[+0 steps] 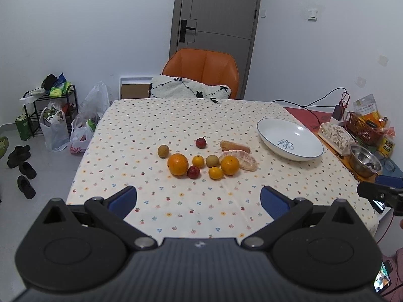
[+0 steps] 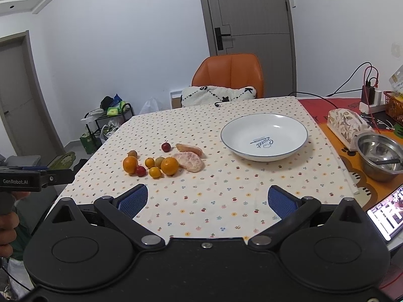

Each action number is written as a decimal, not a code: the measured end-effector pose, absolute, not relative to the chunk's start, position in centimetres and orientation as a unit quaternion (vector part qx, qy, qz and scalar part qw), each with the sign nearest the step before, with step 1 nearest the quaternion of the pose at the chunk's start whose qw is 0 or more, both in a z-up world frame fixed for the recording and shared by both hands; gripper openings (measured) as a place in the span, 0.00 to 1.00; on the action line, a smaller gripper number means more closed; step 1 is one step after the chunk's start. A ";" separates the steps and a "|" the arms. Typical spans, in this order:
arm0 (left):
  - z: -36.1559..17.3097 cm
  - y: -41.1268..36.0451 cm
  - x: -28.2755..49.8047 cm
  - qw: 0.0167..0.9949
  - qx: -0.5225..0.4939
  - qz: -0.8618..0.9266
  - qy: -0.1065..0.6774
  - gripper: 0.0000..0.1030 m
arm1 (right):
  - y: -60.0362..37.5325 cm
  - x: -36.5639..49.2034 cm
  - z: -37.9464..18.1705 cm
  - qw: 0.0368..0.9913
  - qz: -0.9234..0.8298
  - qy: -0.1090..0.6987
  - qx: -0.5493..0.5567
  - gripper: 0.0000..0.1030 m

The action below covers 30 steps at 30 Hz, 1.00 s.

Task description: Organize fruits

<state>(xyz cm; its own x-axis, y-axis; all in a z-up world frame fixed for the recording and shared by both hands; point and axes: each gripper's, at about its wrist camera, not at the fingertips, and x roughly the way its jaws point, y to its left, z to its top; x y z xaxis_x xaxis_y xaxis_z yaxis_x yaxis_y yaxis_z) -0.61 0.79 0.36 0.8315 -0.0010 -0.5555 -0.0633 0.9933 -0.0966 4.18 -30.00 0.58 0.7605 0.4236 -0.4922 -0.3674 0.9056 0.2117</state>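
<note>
Currently fruit sits in one tight cluster near the table centre, toward the left edge, none in the dish. Large orange (image 1: 177, 164) at cluster's left; second orange (image 1: 229, 165) at its right, touching peeled pomelo segments (image 1: 245, 160). Btwn them: two small yellow citrus (image 1: 198, 161) (image 1: 215, 173), a brown-green round fruit (image 1: 212, 161), and a red fruit (image 1: 193, 172) against the large orange's near side. Another brown-green fruit (image 1: 163, 151) lies just behind the large orange; a stemmed red fruit (image 1: 201, 143) and a peeled segment (image 1: 235, 147) lie on the far side.

White dish (image 2: 264, 136), blue-rimmed w/ print inside, stands apart toward the right edge, holding nothing.

Left gripper (image 1: 198, 198): jaws spread wide, gripping nothing, above near edge facing cluster. Right gripper (image 2: 208, 200): likewise spread wide, nothing held, above near edge.

Table (image 2: 226, 201) covered w/ dotted cloth. Beyond right edge: steel bowl (image 2: 381, 156), patterned tissue box (image 2: 348, 125), red basket (image 1: 362, 128). Orange chair (image 1: 206, 73) w/ cushion at far edge.
</note>
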 end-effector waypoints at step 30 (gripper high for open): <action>0.1 0.7 -0.6 0.954 -0.053 0.016 0.296 1.00 | -29.7 3.9 1.0 0.938 0.217 0.266 0.046 1.00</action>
<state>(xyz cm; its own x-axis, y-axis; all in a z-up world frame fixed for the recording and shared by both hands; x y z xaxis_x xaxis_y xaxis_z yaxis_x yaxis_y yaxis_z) -0.62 0.71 0.08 0.8248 -0.0004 -0.5655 -0.0624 0.9938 -0.0917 3.91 -29.72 0.96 0.7642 0.4312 -0.4797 -0.3816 0.9018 0.2026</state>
